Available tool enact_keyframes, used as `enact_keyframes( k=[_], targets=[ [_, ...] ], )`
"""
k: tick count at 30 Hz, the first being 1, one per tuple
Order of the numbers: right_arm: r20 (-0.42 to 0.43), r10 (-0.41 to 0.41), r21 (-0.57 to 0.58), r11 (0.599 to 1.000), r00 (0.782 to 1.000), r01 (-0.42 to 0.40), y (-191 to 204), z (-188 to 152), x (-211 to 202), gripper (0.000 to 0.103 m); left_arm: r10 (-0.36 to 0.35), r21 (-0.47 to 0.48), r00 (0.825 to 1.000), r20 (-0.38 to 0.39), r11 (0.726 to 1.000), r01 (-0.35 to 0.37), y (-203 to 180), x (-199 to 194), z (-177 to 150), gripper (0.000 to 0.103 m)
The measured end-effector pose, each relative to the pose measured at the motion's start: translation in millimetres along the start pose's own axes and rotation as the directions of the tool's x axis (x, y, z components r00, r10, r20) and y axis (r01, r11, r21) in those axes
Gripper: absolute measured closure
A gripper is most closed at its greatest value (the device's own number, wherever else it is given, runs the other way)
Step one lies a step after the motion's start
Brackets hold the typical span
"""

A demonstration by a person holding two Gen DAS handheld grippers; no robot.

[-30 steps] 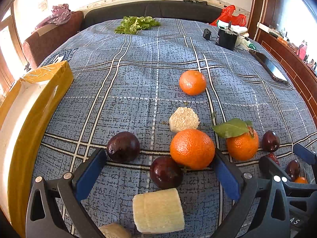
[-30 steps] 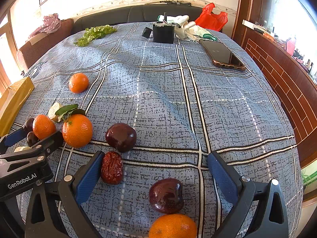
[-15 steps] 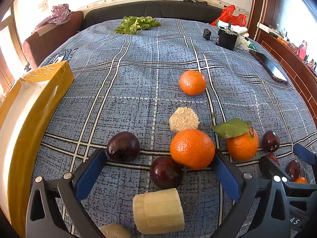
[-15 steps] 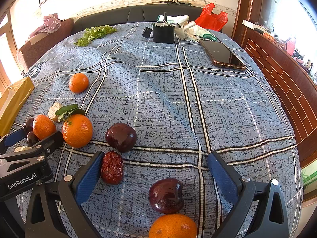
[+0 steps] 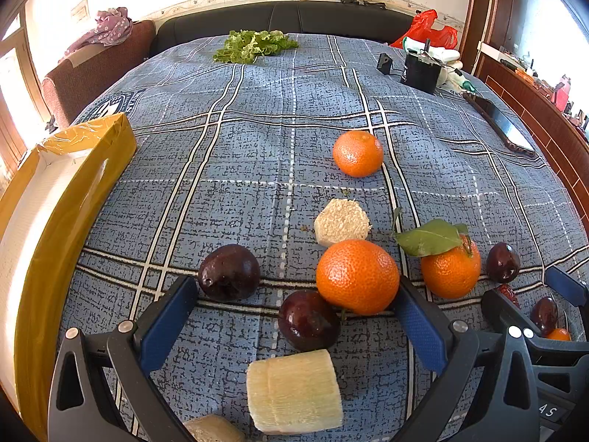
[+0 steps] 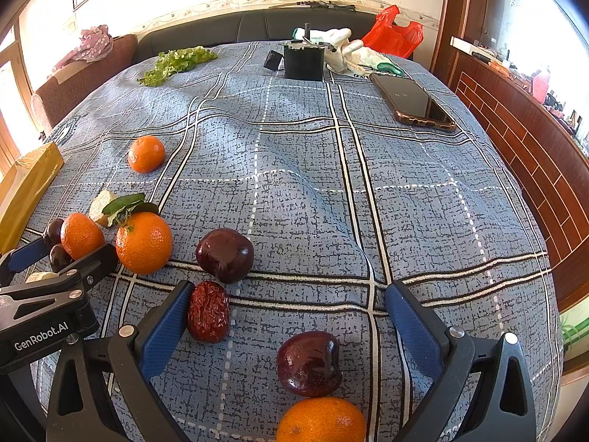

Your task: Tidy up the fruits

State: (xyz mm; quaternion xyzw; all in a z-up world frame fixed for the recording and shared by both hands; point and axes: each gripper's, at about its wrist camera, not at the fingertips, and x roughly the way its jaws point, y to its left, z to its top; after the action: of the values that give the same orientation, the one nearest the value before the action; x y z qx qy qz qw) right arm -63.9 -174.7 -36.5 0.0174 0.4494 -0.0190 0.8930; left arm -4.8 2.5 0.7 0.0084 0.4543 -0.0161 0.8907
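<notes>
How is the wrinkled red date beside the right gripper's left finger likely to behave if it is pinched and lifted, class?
The red date looks shrivelled and dry, so probably light and not slippery. Its oblong shape suggests it would roll less readily than the round plum beyond it. The right gripper stands open around it.

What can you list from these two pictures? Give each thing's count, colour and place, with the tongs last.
oranges: four, orange, spread across the near half of the cloth; one has a leaf
plums: four, dark purple, among the oranges
date: one, wrinkled red, by the right tongs' left finger
cut stalk pieces: three, pale cream, near the left tongs
box: one, yellow, left edge
leafy greens: one bunch, green, far end
phone: one, dark, far right
bag: one, red, far right
cloth: one, blue checked, under everything
left tongs: open, blue pads
right tongs: open, blue pads
</notes>
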Motion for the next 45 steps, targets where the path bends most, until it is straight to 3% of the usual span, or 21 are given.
enact_keyframes(
  k=[33,45],
  targets=[
    [0.0,0.001,0.0,1.0,1.0,-0.001,-0.2,-0.2,0.1,0.0,0.0,-0.001,1.0,-0.002,1.0,0.0,-0.5,-0.6,0.9,0.0],
    [0.0,0.001,0.0,1.0,1.0,-0.001,-0.6,-0.1,-0.2,0.0,-0.001,0.011,0.998,-0.058,1.0,0.001,-0.3,3.5,6.7,0.0]
  ],
)
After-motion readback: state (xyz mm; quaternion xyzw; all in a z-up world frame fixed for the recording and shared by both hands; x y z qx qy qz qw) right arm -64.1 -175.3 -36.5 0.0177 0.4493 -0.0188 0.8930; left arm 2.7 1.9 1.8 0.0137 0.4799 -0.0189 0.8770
